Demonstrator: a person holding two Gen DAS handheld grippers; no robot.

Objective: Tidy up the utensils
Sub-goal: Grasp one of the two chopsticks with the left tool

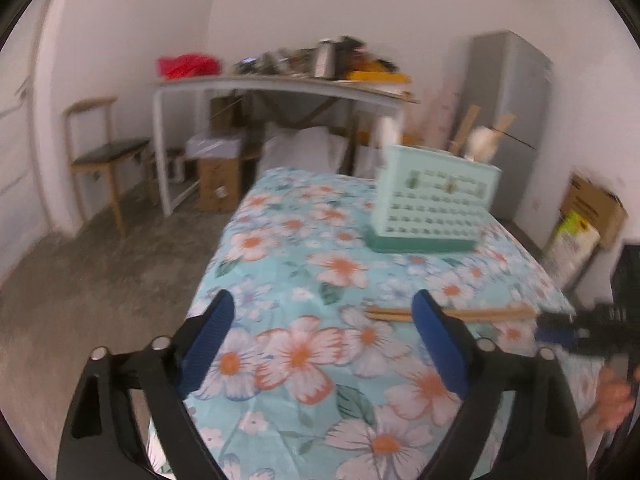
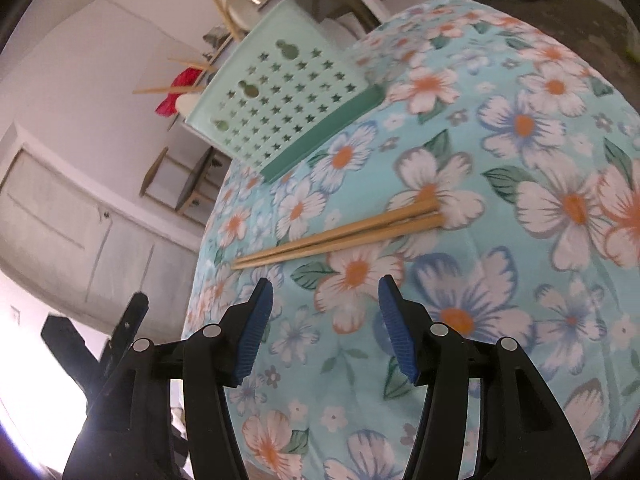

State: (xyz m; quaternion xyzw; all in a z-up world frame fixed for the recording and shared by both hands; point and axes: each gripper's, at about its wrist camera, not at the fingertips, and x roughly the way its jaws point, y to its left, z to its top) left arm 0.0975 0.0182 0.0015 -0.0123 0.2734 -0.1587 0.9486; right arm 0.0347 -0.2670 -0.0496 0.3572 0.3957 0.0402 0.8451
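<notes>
Roughly crosswise chopsticks (image 2: 340, 234), tips left, flat

chair (image 1: 105, 152); cluttered shelf (image 1: 280, 84); grey cabinet (image 1: 508, 92); cardboard box (image 1: 596, 208)

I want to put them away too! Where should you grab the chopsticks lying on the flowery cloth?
Probably around the middle of the chopsticks, coming down from above with the right hand-held gripper, which is open and closest. They lie flat and side by side on the tablecloth, so pinching across both sticks should lift the bundle level for the green holder.
</notes>
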